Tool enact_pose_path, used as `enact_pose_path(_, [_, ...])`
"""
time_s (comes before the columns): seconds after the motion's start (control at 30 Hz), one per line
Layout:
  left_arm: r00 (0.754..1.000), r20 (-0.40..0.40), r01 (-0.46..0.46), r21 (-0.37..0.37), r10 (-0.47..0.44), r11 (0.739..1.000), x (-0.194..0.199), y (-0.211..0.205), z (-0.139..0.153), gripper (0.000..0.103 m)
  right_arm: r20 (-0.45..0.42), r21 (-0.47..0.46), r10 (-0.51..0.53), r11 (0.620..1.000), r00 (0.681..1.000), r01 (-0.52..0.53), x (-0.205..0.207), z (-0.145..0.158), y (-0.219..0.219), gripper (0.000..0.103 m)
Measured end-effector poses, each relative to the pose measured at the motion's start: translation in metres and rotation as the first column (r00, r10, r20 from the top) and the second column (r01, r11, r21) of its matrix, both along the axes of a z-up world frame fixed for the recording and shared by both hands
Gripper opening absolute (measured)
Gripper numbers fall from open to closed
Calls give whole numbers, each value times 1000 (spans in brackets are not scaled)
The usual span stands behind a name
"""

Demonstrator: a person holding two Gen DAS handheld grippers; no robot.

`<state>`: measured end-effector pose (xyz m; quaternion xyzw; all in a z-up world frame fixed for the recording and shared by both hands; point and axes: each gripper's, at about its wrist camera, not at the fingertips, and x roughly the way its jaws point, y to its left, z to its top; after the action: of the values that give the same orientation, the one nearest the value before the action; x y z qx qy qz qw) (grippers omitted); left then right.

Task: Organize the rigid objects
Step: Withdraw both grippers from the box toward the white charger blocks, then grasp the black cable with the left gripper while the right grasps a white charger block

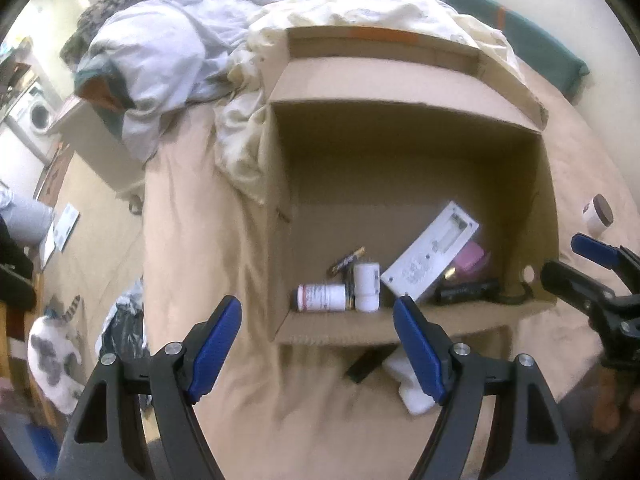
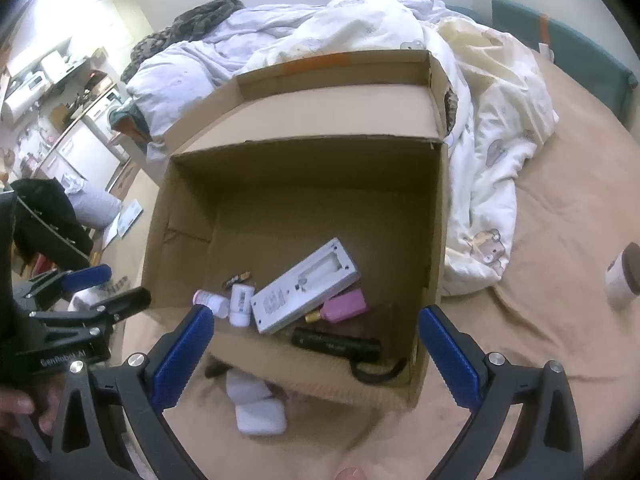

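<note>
An open cardboard box [image 1: 408,148] [image 2: 304,176] lies on the tan bed sheet. Inside it are a white remote [image 1: 430,254] [image 2: 306,290], two white pill bottles [image 1: 322,297] [image 2: 241,304], a battery [image 1: 346,261], a pink bottle [image 2: 346,306] and a black flashlight [image 1: 468,291] [image 2: 336,344]. A white case [image 2: 260,416] [image 1: 414,392] and a small black item [image 1: 366,365] lie on the sheet in front of the box. My left gripper [image 1: 318,348] and right gripper [image 2: 314,356] are open and empty, near the box's front edge.
A crumpled white duvet [image 2: 492,128] lies behind and right of the box. A brown-lidded white jar [image 2: 624,280] [image 1: 598,214] lies on the sheet at the right. The bed's left edge drops to a cluttered floor [image 1: 80,240].
</note>
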<state>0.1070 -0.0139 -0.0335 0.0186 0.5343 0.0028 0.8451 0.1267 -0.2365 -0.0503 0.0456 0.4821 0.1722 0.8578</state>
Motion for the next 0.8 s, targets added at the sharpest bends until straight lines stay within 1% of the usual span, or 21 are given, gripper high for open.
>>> enact_pose_path(0.13, [999, -33, -12, -7, 11, 1000, -16, 6, -14, 76, -62, 32, -9, 999, 998, 11, -11, -11, -4, 103])
enact_pose_path(0.23, [996, -83, -35, -16, 34, 999, -23, 13, -39, 76, -111, 56, -14, 998, 994, 21, -22, -21, -5, 103])
enact_pose_path(0.3, [989, -141, -50, -26, 46, 998, -23, 16, -55, 76, -134, 69, -12, 997, 991, 21, -28, -26, -5, 103])
enact_pose_path(0.37, [984, -177, -42, -40, 34, 998, -21, 14, -67, 76, -145, 59, -17, 998, 989, 26, -32, -31, -3, 103])
enact_pose_path(0.43, [980, -199, -25, 0, 25, 1000, -17, 9, -80, 76, -150, 49, -21, 998, 988, 28, -33, -34, -1, 103])
enact_pose_path(0.47, [976, -215, -7, 34, 14, 999, -14, 3, -89, 76, -153, 45, -19, 999, 988, 27, -32, -35, -1, 103])
enact_pose_path(0.53, [969, -245, 41, 57, -26, 998, -9, -6, -102, 75, -154, 44, -28, 998, 988, 35, -29, -36, -1, 103])
enact_pose_path(0.57, [963, -262, 83, 67, -63, 994, -7, -13, -109, 70, -155, 45, -33, 998, 987, 40, -28, -36, -2, 103])
enact_pose_path(0.63, [950, -270, 182, 79, -155, 980, -5, -30, -118, 65, -155, 46, -42, 998, 987, 50, -25, -37, -3, 103])
enact_pose_path(0.7, [934, -274, 264, 99, -229, 959, -4, -46, -125, 65, -153, 31, -47, 998, 987, 52, -22, -38, -3, 103])
enact_pose_path(0.73, [930, -277, 281, 108, -242, 954, -3, -50, -127, 64, -154, 28, -46, 998, 987, 51, -21, -39, -3, 103])
enact_pose_path(0.8, [923, -289, 296, 112, -254, 949, -1, -55, -136, 56, -162, 28, -41, 999, 986, 46, -20, -41, -3, 103])
